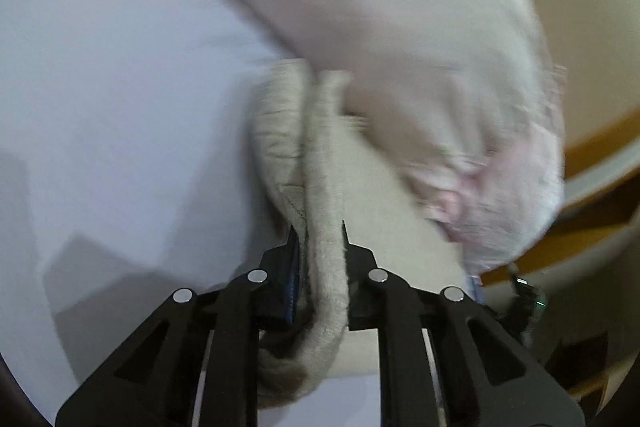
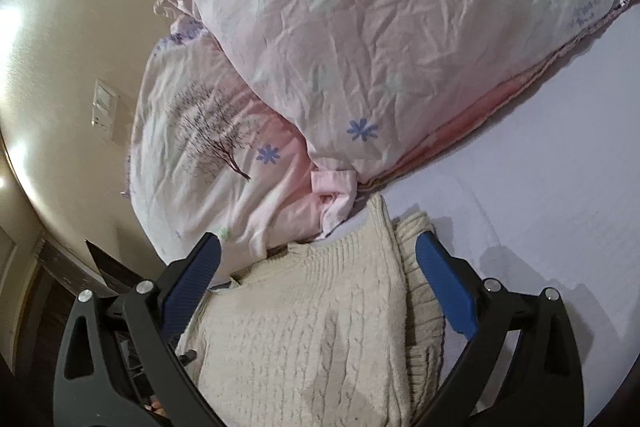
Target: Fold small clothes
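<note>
A cream cable-knit sweater [image 2: 312,323] lies on the white bed sheet [image 2: 560,187], its layers stacked. My right gripper [image 2: 318,251] is open, its blue-padded fingers [image 2: 448,291] on either side of the sweater just above it. In the left wrist view my left gripper [image 1: 318,231] is shut on a folded edge of the cream sweater [image 1: 316,163], which bunches up between the black fingers. That view is blurred by motion.
Pink floral pillows [image 2: 380,39] lie piled at the sweater's far end, also in the left wrist view [image 1: 400,39]. A beige wall [image 2: 60,67] with a switch plate [image 2: 103,107] is to the left. White sheet [image 1: 120,107] spreads left of the left gripper.
</note>
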Motion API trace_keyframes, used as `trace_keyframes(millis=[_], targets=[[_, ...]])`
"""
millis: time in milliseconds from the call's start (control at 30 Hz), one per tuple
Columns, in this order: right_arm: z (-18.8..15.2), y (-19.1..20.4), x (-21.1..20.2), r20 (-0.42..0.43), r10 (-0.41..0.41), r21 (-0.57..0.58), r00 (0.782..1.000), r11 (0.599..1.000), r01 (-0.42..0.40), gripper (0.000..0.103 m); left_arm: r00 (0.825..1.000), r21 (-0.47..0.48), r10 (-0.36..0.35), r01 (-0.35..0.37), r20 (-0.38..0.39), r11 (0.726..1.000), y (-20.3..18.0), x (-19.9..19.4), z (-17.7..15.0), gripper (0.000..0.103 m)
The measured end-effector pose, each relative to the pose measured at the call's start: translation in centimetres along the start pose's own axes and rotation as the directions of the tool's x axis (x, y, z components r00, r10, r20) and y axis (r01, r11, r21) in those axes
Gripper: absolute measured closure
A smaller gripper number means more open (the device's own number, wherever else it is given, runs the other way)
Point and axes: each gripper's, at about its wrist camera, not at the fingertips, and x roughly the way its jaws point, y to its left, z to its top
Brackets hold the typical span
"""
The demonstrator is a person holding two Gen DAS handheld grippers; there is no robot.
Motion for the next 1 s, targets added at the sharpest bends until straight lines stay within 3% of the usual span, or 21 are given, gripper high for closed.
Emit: trace_keyframes(millis=[67, 133, 167, 233, 267, 333, 367, 433, 467, 500, 533, 600, 633, 667, 700, 733, 800, 933, 1000], targets=[[0.6, -0.2, -0.9, 0.024, 0.014, 0.0, 1.0, 1.0, -0.014, 0.005, 0.994, 0.054, -0.105, 0.104, 0.011, 0.993, -3.9, -0.3, -0.3, 0.089], [1.2, -0.4, -1.8, 0.048, 0.019, 0.0, 0.999, 1.0, -0.019, 0.005, 0.976, 0.104, -0.217, 0.217, -0.009, 0.971, -8.2, 0.6, -1.0, 0.089], [1.5, -0.6, -2.3, 0.062, 0.019, -0.001, 0.998, 1.0, -0.019, 0.005, 0.959, 0.13, -0.281, 0.284, -0.036, 0.95, -10.9, 1.9, -1.7, 0.089], [2.0, -1.1, -3.0, 0.08, -0.003, -0.007, 0.997, 1.0, 0.004, 0.005, 0.907, 0.136, -0.395, 0.414, -0.148, 0.9, -15.6, 6.3, -3.7, 0.088], [2.3, -1.5, -3.4, 0.088, -0.021, -0.011, 0.996, 1.0, 0.023, 0.005, 0.888, 0.137, -0.416, 0.445, -0.195, 0.885, -16.8, 8.0, -4.5, 0.088], [2.9, -2.4, -3.8, 0.083, -0.045, 0.004, 0.996, 0.999, 0.045, 0.005, 0.824, 0.114, -0.414, 0.488, -0.385, 0.865, -20.5, 14.4, -7.9, 0.086], [3.1, -2.9, -3.9, 0.07, -0.045, 0.023, 0.997, 0.999, 0.043, 0.005, 0.805, 0.104, -0.393, 0.482, -0.445, 0.87, -21.4, 16.4, -9.1, 0.086], [3.5, -3.7, -3.9, 0.036, -0.039, 0.052, 0.999, 0.998, 0.037, 0.005, 0.763, 0.074, -0.388, 0.491, -0.517, 0.868, -22.2, 18.8, -11.0, 0.086], [3.6, -4.0, -3.7, 0.006, -0.033, 0.064, 0.999, 0.997, 0.033, 0.005, 0.737, 0.045, -0.428, 0.526, -0.523, 0.849, -22.1, 18.7, -11.2, 0.087], [3.7, -4.2, -3.4, -0.028, -0.03, 0.075, 0.999, 0.997, 0.032, 0.004, 0.732, 0.044, -0.449, 0.545, -0.512, 0.837, -21.9, 18.1, -10.9, 0.087], [3.6, -4.3, -2.9, -0.074, -0.029, 0.082, 0.997, 0.996, 0.035, 0.004, 0.758, 0.071, -0.449, 0.541, -0.473, 0.838, -21.5, 16.8, -10.1, 0.086], [3.1, -4.2, -1.4, -0.179, -0.046, 0.074, 0.983, 0.995, 0.06, 0.003, 0.837, 0.147, -0.412, 0.487, -0.361, 0.861, -20.2, 13.7, -8.3, 0.076], [2.7, -4.2, -0.2, -0.256, -0.093, 0.056, 0.962, 0.992, 0.111, 0.003, 0.882, 0.189, -0.365, 0.429, -0.298, 0.883, -19.4, 12.3, -7.4, 0.06], [2.3, -4.3, 0.4, -0.291, -0.121, 0.043, 0.949, 0.989, 0.139, 0.003, 0.937, 0.245, -0.278, 0.326, -0.211, 0.913, -18.5, 10.9, -6.5, 0.049], [2.0, -4.4, 0.9, -0.32, -0.147, 0.033, 0.936, 0.986, 0.166, 0.003, 0.965, 0.284, -0.208, 0.247, -0.162, 0.927, -17.8, 10.0, -6.2, 0.048], [1.7, -4.5, 1.2, -0.343, -0.159, 0.029, 0.926, 0.983, 0.18, 0.003, 0.981, 0.313, -0.145, 0.179, -0.129, 0.933, -17.2, 9.5, -6.1, 0.048], [1.2, -4.6, 1.9, -0.38, -0.148, 0.03, 0.913, 0.985, 0.172, 0.004, 0.992, 0.328, -0.047, 0.084, -0.118, 0.941, -15.7, 9.6, -5.9, 0.046], [0.4, -3.9, 2.5, -0.399, -0.123, -0.004, 0.909, 0.991, 0.132, 0.005, 0.98, 0.332, 0.034, 0.033, -0.197, 0.943, -14.4, 12.1, -7.4, 0.04], [-0.1, -3.5, 2.9, -0.404, -0.124, -0.032, 0.906, 0.992, 0.121, 0.019, 0.976, 0.361, 0.063, 0.017, -0.209, 0.933, -14.3, 12.7, -8.4, 0.032]])
